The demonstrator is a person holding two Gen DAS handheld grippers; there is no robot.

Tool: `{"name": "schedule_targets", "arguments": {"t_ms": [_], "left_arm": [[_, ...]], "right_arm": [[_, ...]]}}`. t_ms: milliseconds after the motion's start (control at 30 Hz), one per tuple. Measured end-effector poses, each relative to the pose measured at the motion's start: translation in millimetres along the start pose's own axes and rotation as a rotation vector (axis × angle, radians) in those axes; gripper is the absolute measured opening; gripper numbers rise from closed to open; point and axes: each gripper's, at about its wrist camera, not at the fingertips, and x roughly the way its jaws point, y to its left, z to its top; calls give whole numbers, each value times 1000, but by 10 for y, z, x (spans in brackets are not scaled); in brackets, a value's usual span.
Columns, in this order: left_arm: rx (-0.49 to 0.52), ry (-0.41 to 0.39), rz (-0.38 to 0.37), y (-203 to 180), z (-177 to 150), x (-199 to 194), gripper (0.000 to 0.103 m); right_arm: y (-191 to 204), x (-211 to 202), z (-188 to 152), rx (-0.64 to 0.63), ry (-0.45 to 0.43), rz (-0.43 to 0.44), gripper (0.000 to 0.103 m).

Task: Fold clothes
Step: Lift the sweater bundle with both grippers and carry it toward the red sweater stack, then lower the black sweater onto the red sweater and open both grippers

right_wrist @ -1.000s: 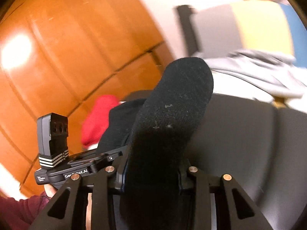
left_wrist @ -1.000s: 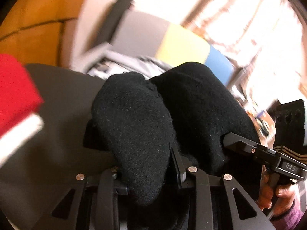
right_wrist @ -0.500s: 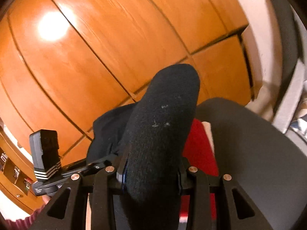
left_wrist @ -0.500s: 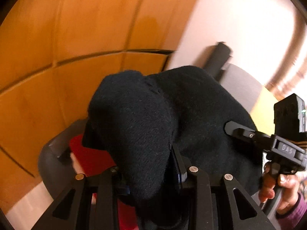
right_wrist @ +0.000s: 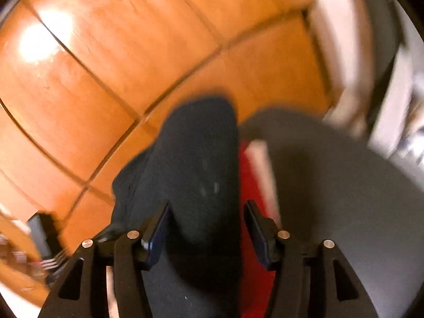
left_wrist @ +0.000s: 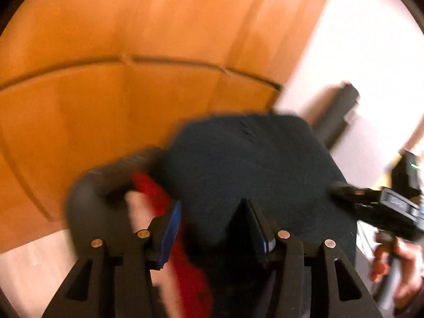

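Orange wooden panelling (left_wrist: 111, 84) fills the upper half of both views, with a pale wall (left_wrist: 352, 53) at upper right of the left wrist view. Below it sits a dark grey chair seat (right_wrist: 344, 198), occupying the lower right of the right wrist view.

The black garment (left_wrist: 246, 164), folded into a bundle, lies in the centre of both views, over a red garment (right_wrist: 250, 193) with a pale edge that rests on the seat.

The left gripper (left_wrist: 214, 228) has its fingers spread; the black cloth sits between them, but no pinch is apparent. The right gripper (right_wrist: 206, 225) likewise stands with fingers apart, the cloth running between without evident contact on either pad. The right gripper's body also appears at the right edge of the left wrist view, held by a hand (left_wrist: 392, 259).

Risks, as judged: if the tools withdraw carelessly, a finger may snag the knit and drag the fold apart. The bundle appears to overlap the red garment near the seat's edge, so it may slide off or topple.

Limitations: both frames are heavily motion-blurred. Whether the black garment rests fully on the pile cannot be confirmed. Its near end is cut off by the lower frame edge.
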Motion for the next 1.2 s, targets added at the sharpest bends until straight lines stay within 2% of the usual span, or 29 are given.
{"name": "schedule_targets", "arguments": {"t_ms": [67,100,167,267,333,400,533,633,767,867,933,1000,1067,1100,1200], "left_arm": [[0,-85,98,22,29,-181,52],[2,-123,144,26,45,-258,52],[55,-112,159,-145,123,-91,52],[133,-96,181,-402,240,160,54],[186,-85,196,-573,318,327,54],[236,-71,211,-736,391,496,54],[236,97,265,-638,254,955,56],[258,93,270,-625,259,1026,56],[271,88,272,-609,283,1097,57],[298,76,289,-701,307,1050,57],[315,67,300,-761,322,1014,57],[291,54,288,-714,298,782,60],[247,45,274,-624,274,507,74],[225,40,268,-579,262,373,76],[160,-3,297,-413,162,-9,81]], "right_arm": [[209,-214,82,-99,-107,-82,58],[339,-236,124,-164,-117,-104,57],[632,-74,183,-296,-66,-151,55],[844,265,220,-371,21,-144,49],[879,433,110,-408,53,-192,48],[887,592,71,-407,80,-243,48],[814,996,105,-335,175,-251,48],[716,1110,113,-315,204,-275,48],[628,1211,104,-261,182,-287,48],[674,1203,114,-288,181,-307,49],[787,1103,107,-337,173,-322,53],[899,982,95,-389,161,-338,57],[999,738,50,-438,109,-361,70],[1038,565,-1,-458,60,-362,78],[1048,129,-227,-461,-33,-329,80]]}}
